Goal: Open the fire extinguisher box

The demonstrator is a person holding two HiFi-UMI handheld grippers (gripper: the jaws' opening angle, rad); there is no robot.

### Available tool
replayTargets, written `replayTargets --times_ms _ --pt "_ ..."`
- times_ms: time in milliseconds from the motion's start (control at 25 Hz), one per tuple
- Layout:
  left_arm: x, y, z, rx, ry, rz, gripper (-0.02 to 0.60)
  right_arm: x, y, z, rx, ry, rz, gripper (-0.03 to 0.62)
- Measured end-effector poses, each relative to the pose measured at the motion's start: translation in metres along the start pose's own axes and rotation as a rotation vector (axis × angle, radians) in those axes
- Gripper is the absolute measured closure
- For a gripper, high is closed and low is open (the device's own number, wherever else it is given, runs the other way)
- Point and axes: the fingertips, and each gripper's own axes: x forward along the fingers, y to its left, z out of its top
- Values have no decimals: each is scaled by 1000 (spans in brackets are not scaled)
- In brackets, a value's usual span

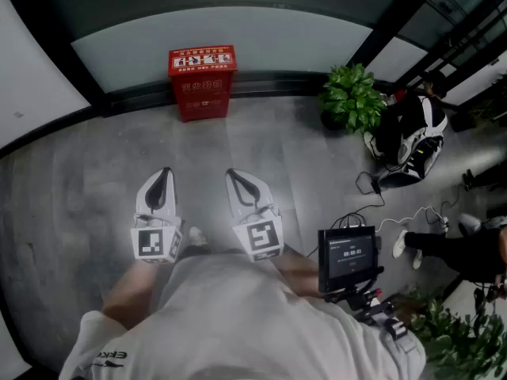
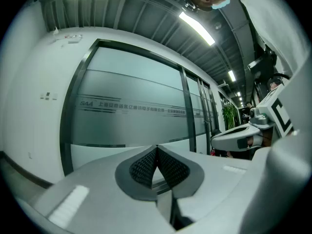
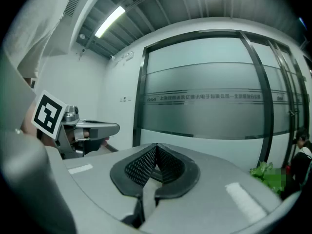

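My head view comes through dim and flat. The floor (image 1: 95,188) is an even grey, only the fire extinguisher box (image 1: 202,81) keeps strong colour, and straight lines bow toward the edges. Both gripper views are round fisheyes with black corners. Ceiling strip lights (image 2: 197,28) glare at the top, and the bottom foreground is soft.

The red fire extinguisher box (image 1: 202,81) carries an instruction label (image 1: 202,58) across its lid, with small pictures and print too fine to read. A row of pale Chinese characters (image 1: 201,86) runs near the top edge of its front, also illegible. On the glass wall (image 2: 131,82), a frosted band bears a line of lettering (image 2: 131,107) that begins "SAA", followed by Chinese characters too small to make out. A small monitor (image 1: 348,256) shows white digits, unreadable. Dark letters on the person's sleeve (image 1: 111,359) cannot be read with certainty.
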Motion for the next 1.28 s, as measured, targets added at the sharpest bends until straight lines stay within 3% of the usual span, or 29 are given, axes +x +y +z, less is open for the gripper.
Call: replayTargets --times_ms 280,560,840,1280 --pt "34 81 -1 -4 -12 -47 578 83 27 16 1 11 -53 580" --pt "74 135 -7 2 -5 -30 580 144 24 16 10 16 -79 580" --pt "140 173 -26 25 15 -14 578 219 -2 4 22 29 -63 580" --pt "281 224 -35 105 71 -20 578 332 -80 2 71 40 -69 580"
